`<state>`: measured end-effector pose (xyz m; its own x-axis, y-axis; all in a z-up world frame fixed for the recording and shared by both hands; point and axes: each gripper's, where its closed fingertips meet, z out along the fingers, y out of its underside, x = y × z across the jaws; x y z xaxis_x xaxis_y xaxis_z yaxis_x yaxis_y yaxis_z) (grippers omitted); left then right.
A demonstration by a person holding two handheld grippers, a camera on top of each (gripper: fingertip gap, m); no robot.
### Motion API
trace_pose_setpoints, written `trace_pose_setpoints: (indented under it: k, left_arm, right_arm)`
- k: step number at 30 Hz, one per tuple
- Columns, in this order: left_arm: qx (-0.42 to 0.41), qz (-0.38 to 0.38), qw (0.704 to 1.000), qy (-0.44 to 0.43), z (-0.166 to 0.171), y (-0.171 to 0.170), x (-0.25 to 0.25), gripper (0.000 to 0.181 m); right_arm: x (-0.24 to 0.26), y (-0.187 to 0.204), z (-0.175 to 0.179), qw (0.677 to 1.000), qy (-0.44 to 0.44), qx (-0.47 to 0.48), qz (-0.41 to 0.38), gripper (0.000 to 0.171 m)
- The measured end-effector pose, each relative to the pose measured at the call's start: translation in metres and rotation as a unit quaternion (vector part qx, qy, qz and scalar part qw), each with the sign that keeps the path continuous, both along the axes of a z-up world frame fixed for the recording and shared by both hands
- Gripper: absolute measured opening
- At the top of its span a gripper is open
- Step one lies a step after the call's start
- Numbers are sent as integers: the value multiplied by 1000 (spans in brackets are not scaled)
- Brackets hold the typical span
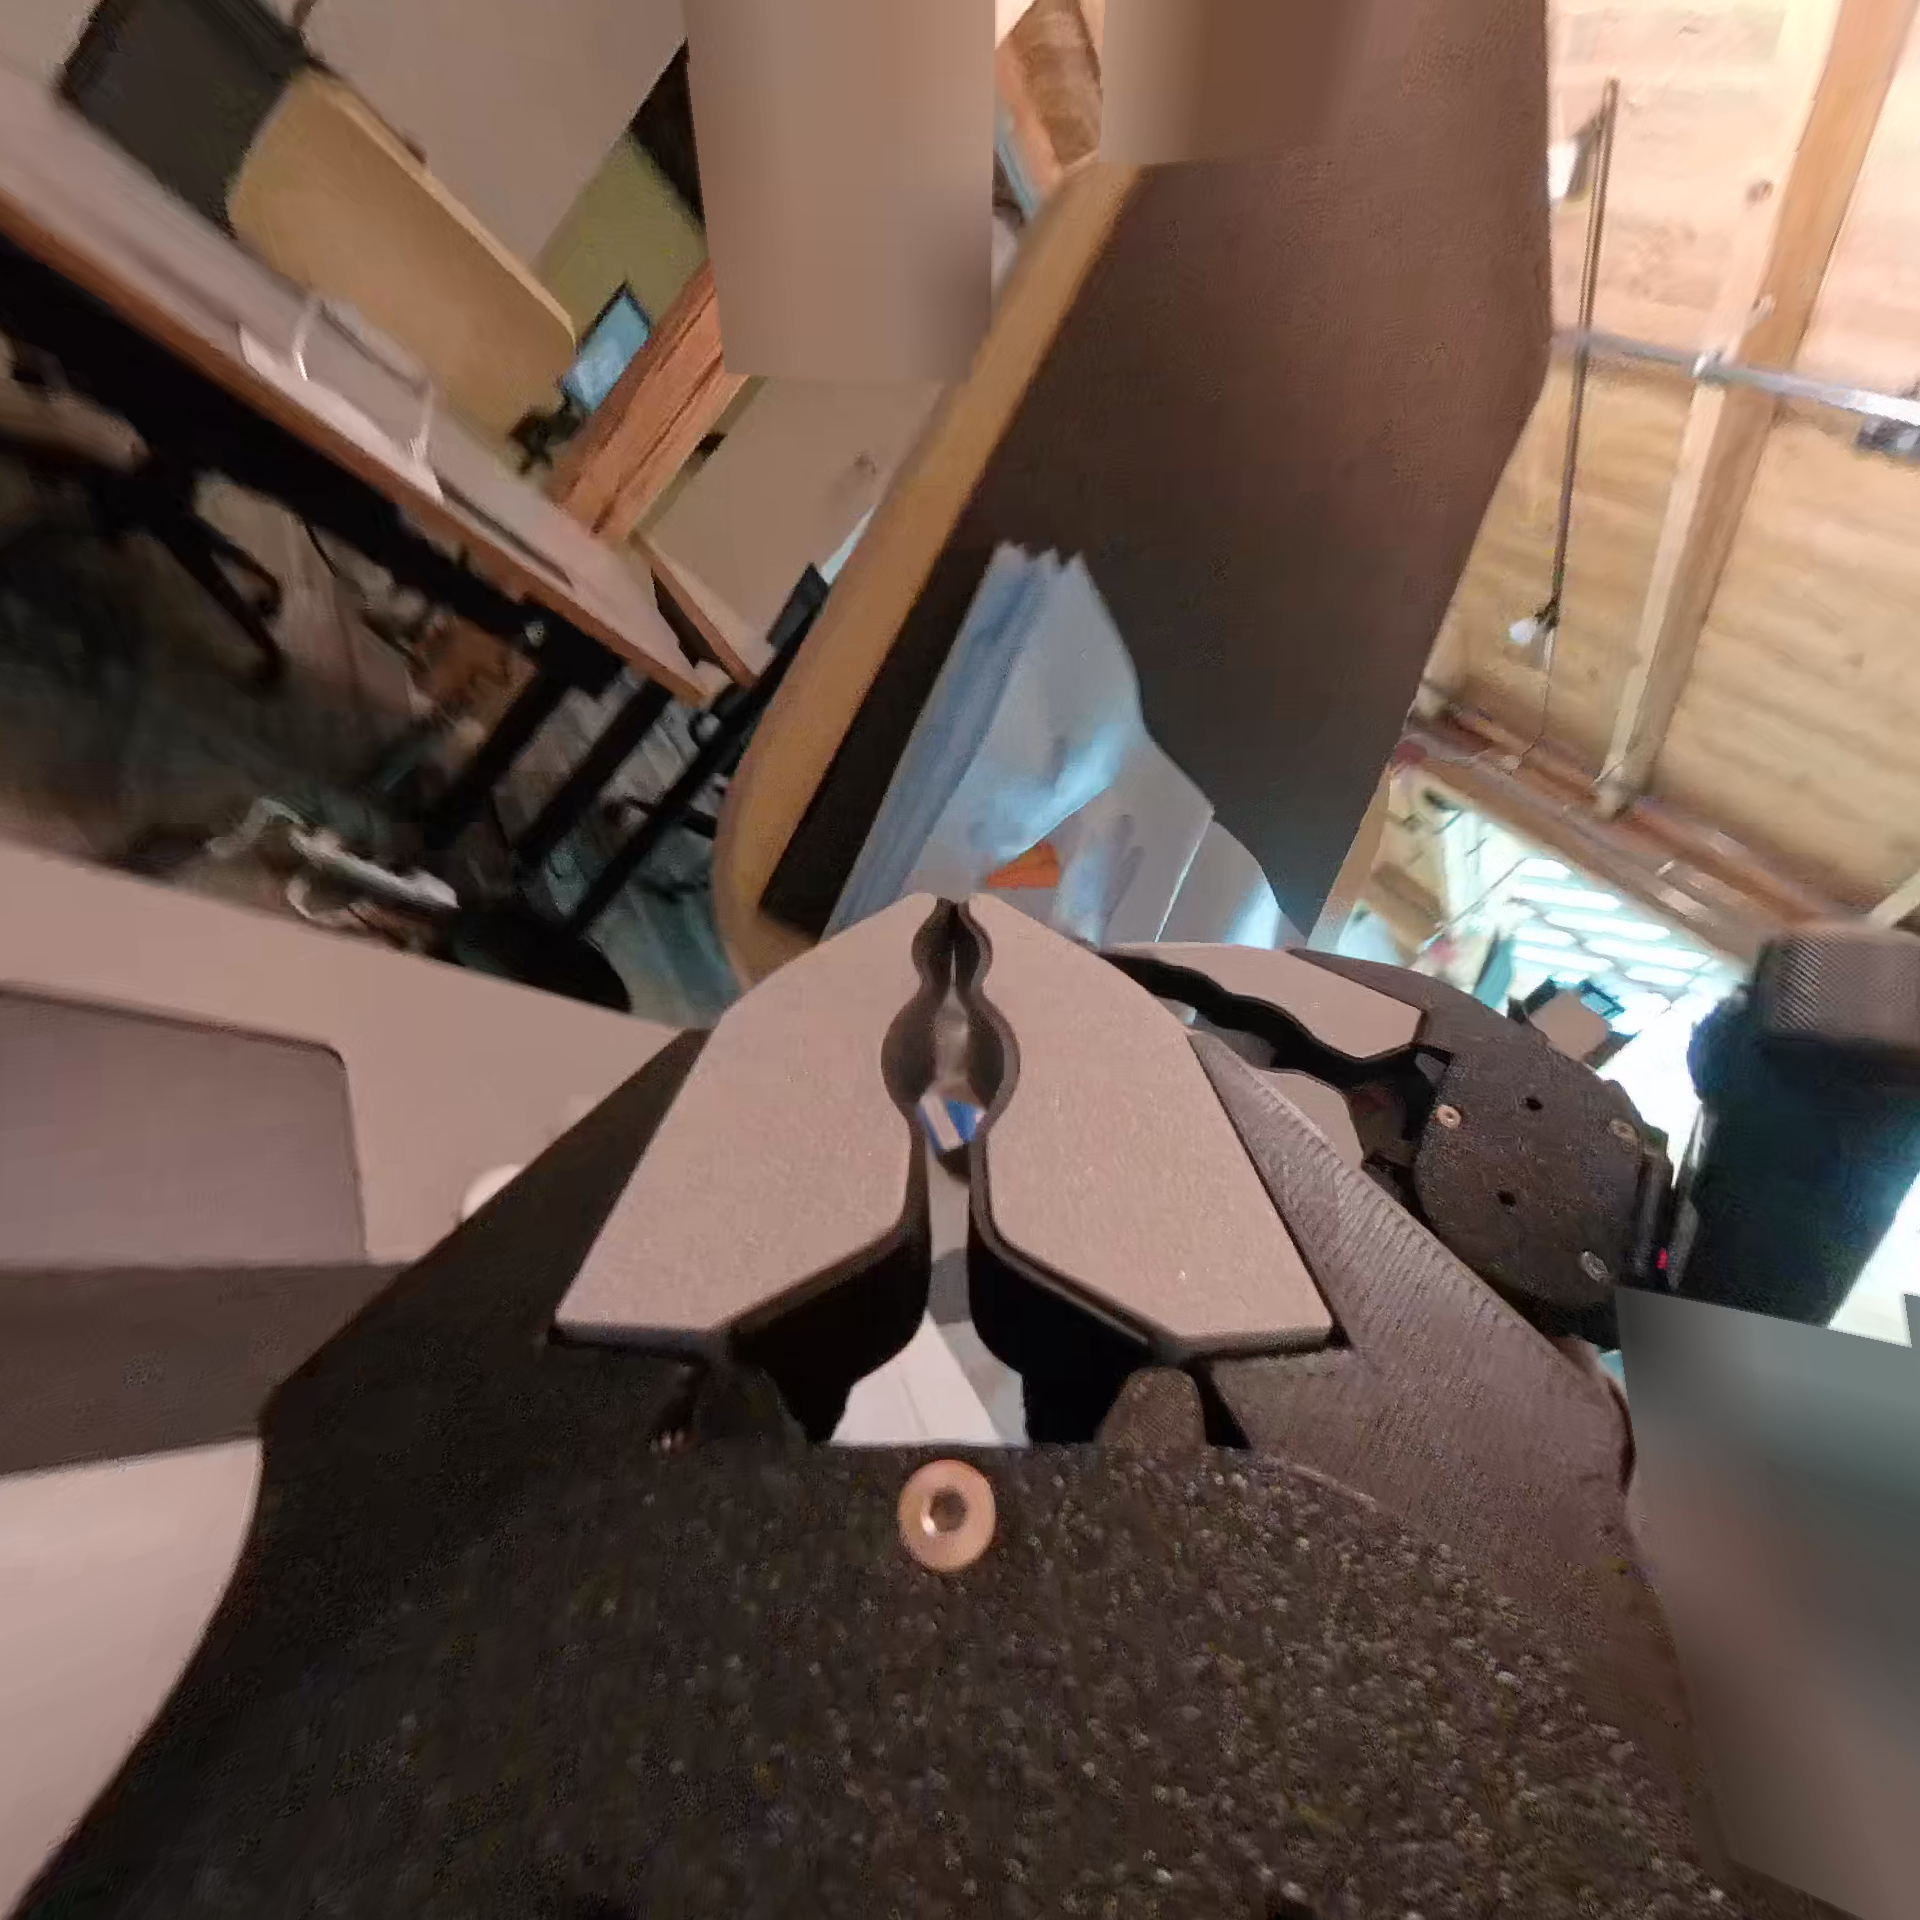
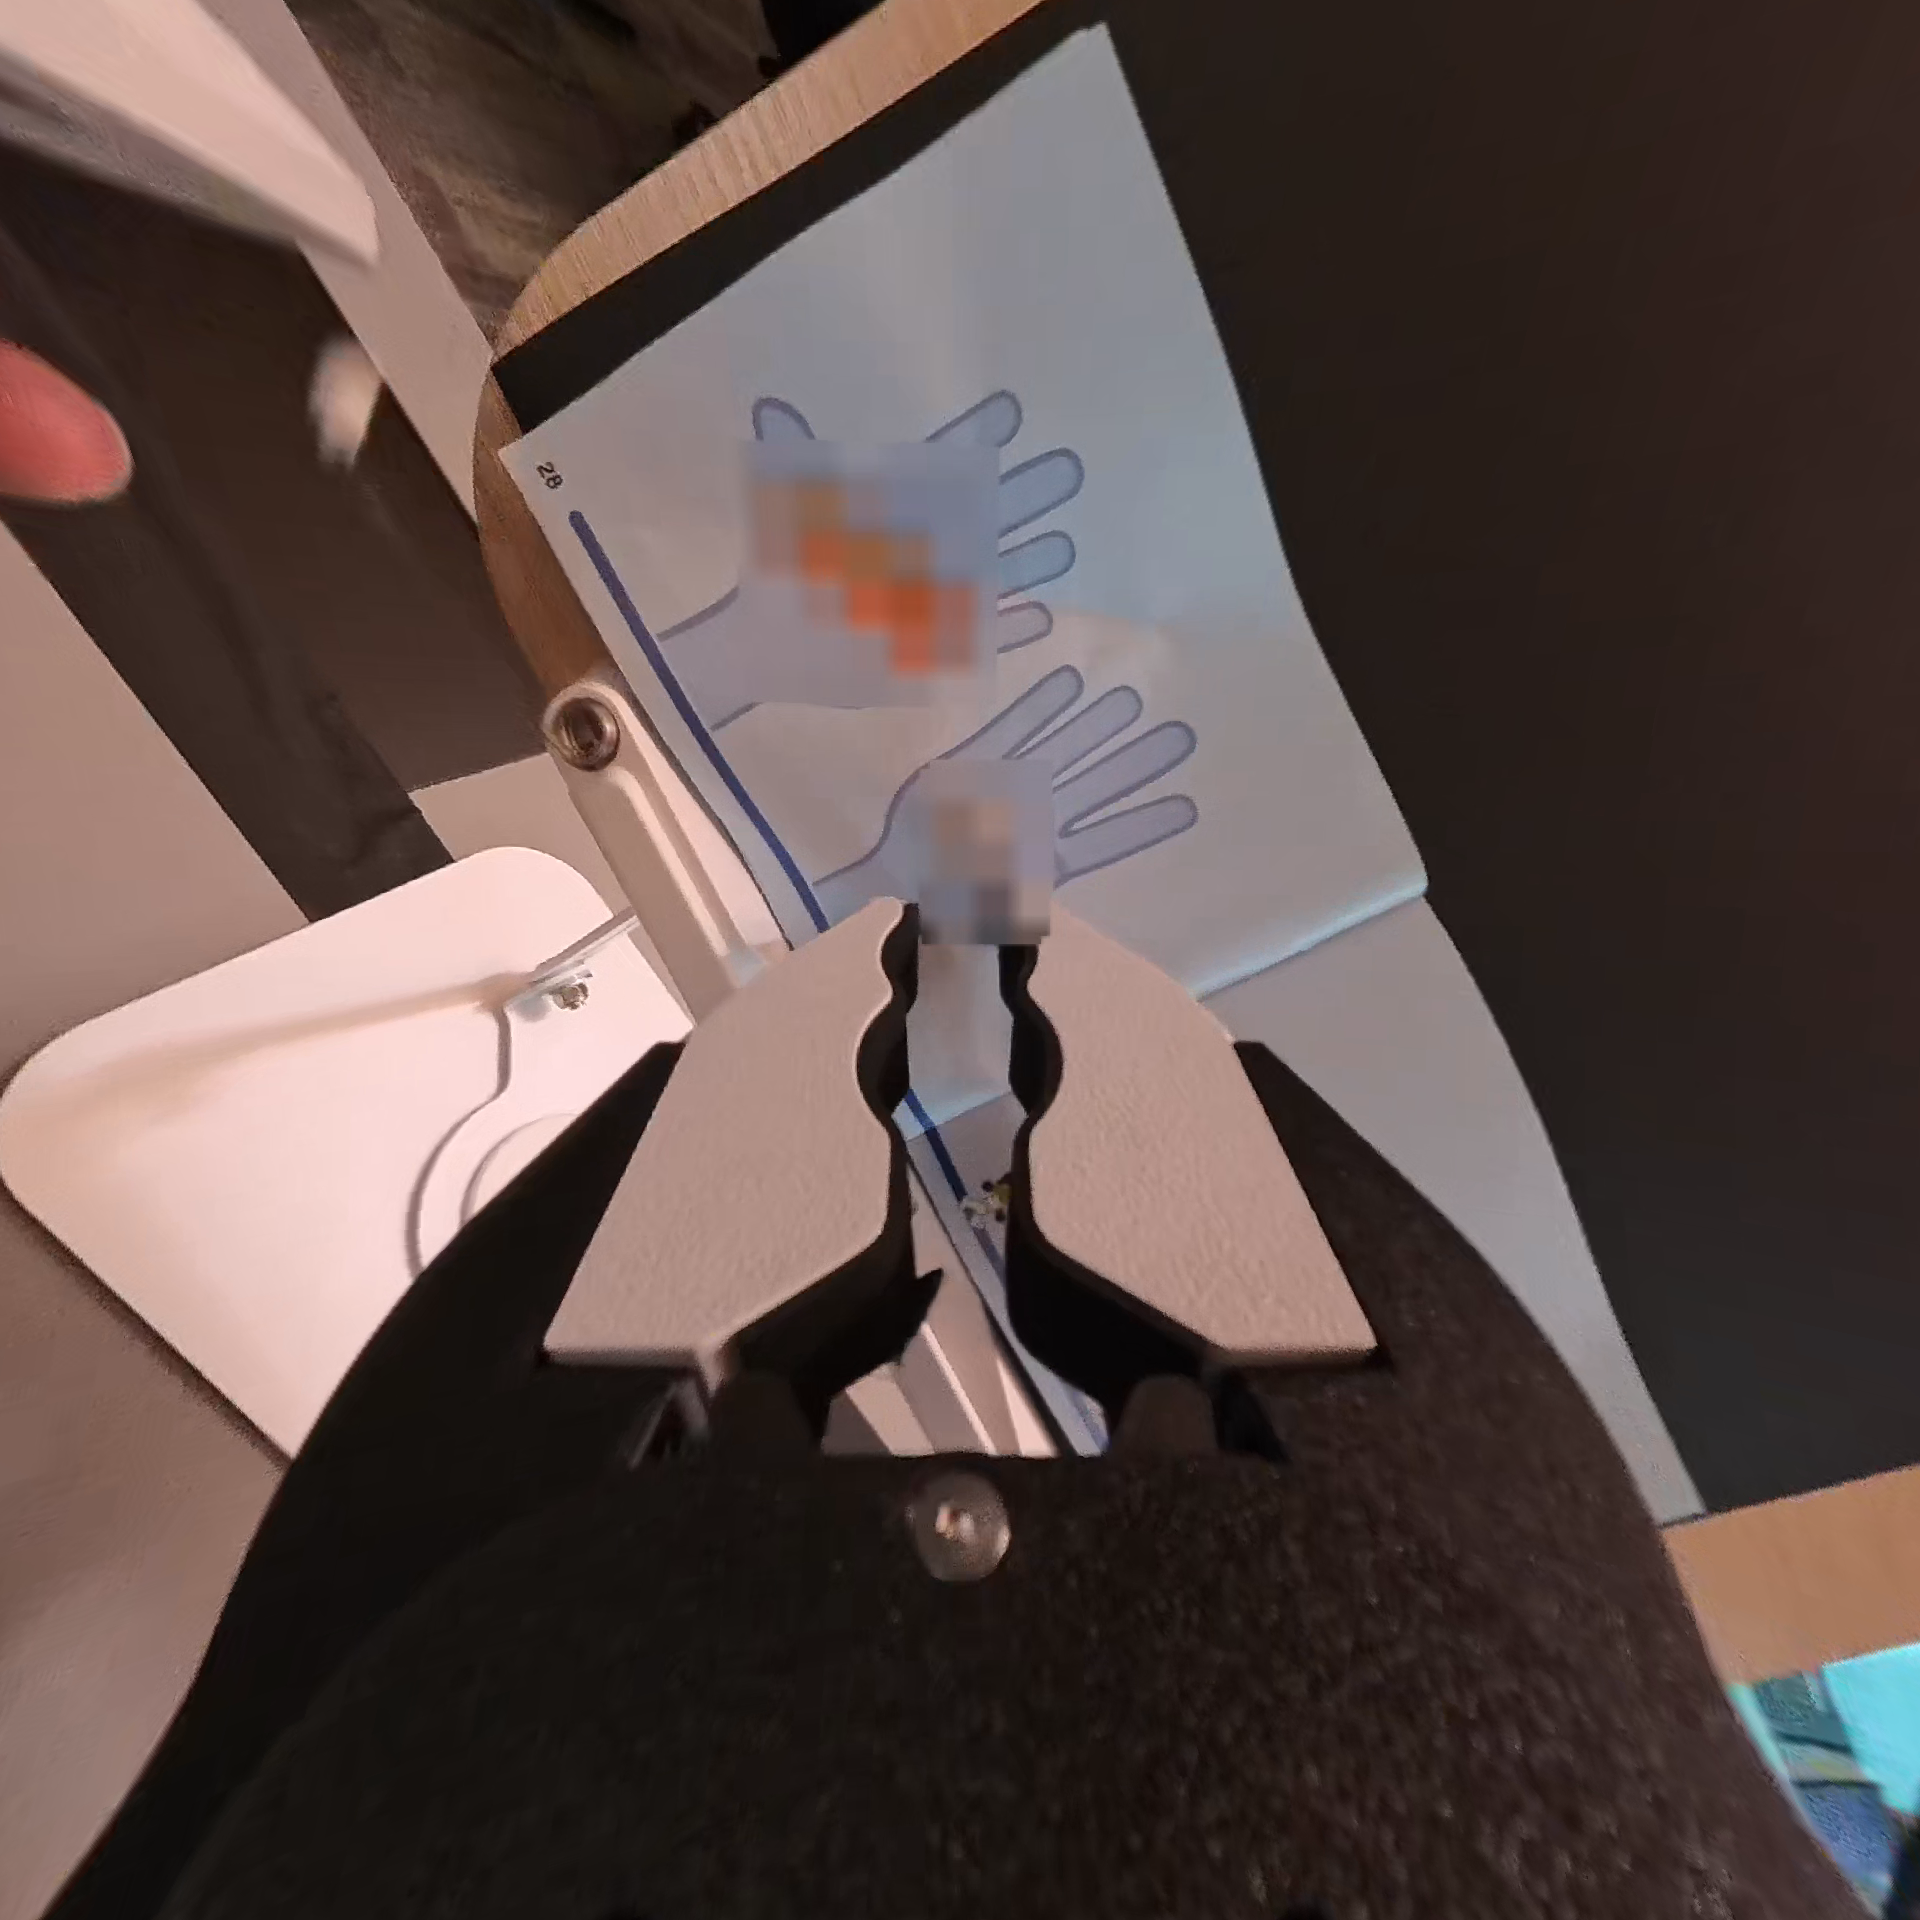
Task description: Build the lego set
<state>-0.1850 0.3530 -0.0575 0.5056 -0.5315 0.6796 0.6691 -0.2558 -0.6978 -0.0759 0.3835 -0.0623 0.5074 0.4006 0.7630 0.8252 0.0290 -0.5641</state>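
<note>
No loose brick shows in either view. The pale blue instruction booklet [image 2: 1143, 520] lies open on a black mat [image 2: 1558, 623], its page showing drawn hands. My right gripper [image 2: 966, 930] hovers over the booklet's lower edge with its jaws a small way apart and nothing seen between them; a mosaic patch covers the tips. My left gripper [image 1: 951, 920] is shut, tips touching, with nothing seen in them. It points at the booklet [image 1: 1049, 727]. The right gripper [image 1: 1143, 971] sits close beside it on the right.
The mat [image 1: 1247, 468] lies on a wooden table with a rounded edge [image 2: 540, 603]. A white stand base [image 2: 260, 1091] with a slanted arm [image 2: 644, 831] is left of the booklet. A person's fingertip [image 2: 52, 436] shows at the far left. Other desks [image 1: 312, 343] stand behind.
</note>
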Motion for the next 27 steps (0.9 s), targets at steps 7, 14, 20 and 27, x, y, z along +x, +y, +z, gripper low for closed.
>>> trace_pose_setpoints:
  k: [7,14,20,27]
  left_arm:
    - [-56,18,995,86,-3,3,-6,0]
    - [-128,-14,990,-53,-41,-11,12,32]
    - [-188,-33,966,-172,-58,-3,25,54]
    - [-167,-12,960,-226,-49,13,10,5]
  right_arm:
    - [2,3,3,1000,16,-9,-7,5]
    - [2,0,2,1000,18,-5,-1,6]
    - [2,0,2,1000,20,-7,-1,6]
    - [3,0,2,1000,17,-4,-2,6]
